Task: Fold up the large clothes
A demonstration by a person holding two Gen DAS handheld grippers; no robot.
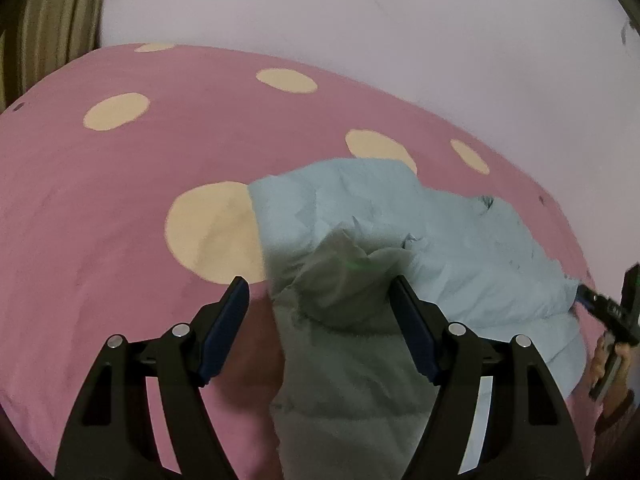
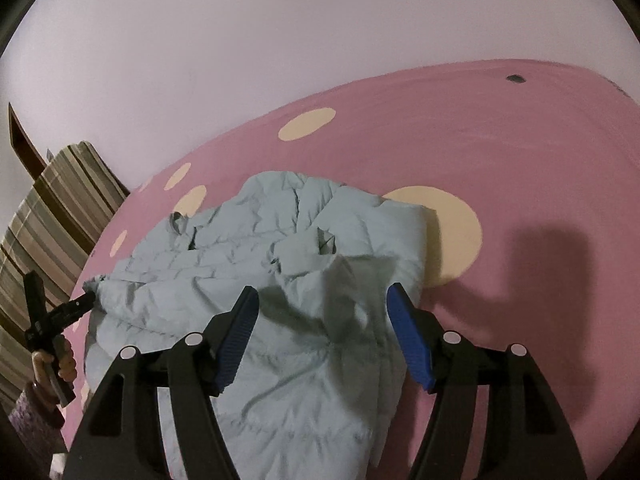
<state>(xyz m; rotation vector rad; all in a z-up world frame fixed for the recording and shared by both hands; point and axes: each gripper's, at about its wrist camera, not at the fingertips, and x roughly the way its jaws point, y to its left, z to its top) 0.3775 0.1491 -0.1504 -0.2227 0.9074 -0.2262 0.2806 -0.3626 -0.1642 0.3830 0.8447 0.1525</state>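
On the bed: a pale blue quilted jacket [image 2: 280, 264] lies crumpled on the pink cover with cream dots [image 1: 120, 208], nearer to the wall-side edge than to me.
Left gripper [image 1: 318, 304]: my jaws stand apart, with a raised fold of the jacket between them; the cloth touches the right blue pad, but nothing is clamped.
Right gripper [image 2: 322, 310]: also apart, hovering over the near part of the jacket (a hump of cloth rises between the pads; I cannot tell if it touches them).
Cross view: each tool appears small at the margin of the other camera, close to the jacket's border; from there I cannot tell its state.
Material: thin, matte shell with stitched puffy channels and many fine wrinkles; it looks soft and padded.
Shape: no clear outline; one straight hem edge shows beside the big cream dot [image 1: 216, 232], the rest is bunched.
Handling, as I judge: light, limp, perhaps a little slippery; it will sag and slide, not keep a crease.
Where to hold: at a hem, cuff or seam, where the layers are firmer, one tool at each end.
Other things: plain pale wall [image 2: 320, 40], striped cloth [image 2: 48, 216] beyond the bed corner.
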